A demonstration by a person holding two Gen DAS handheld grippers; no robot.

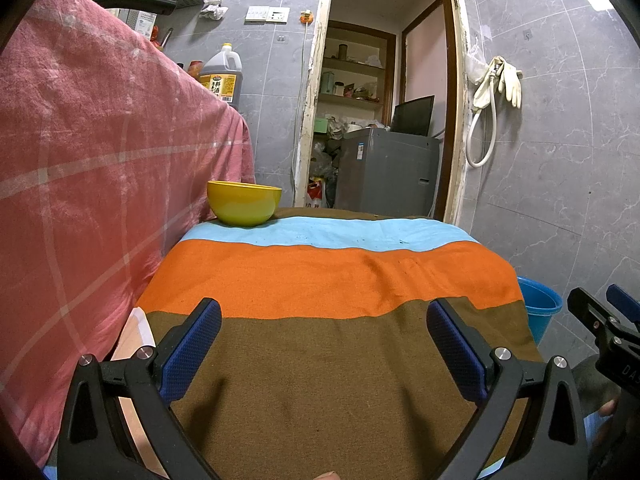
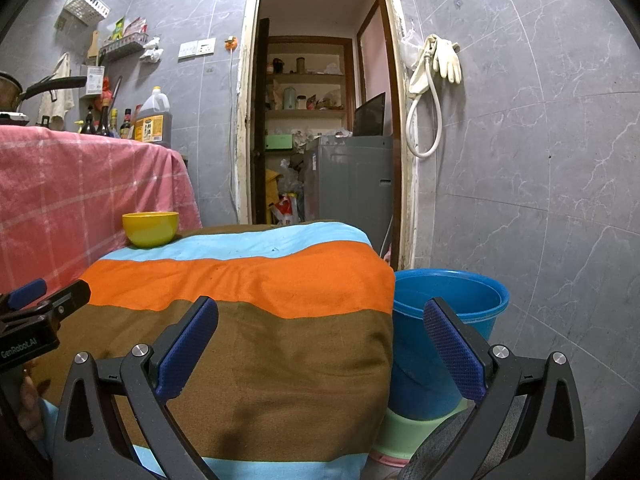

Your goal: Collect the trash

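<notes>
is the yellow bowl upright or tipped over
Upright: the yellow bowl sits on its base on the striped cloth, rim up. Contents cannot be seen.

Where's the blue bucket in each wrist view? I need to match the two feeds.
Left wrist: blue bucket only partly visible at the right edge, behind the striped cloth's right side.
Right wrist: blue bucket right of centre, beside the striped cloth, behind the right finger.
Shared landmark: yellow bowl on the cloth's far left corner.

A broad-striped woven cloth [image 1: 332, 280] of brown, orange and pale blue covered the desk. The round plastic bowl [image 1: 244, 203] was yellow, the plastic bucket [image 2: 444, 320] blue, the hanging checked sheet [image 1: 92, 168] pink with white lines.
</notes>
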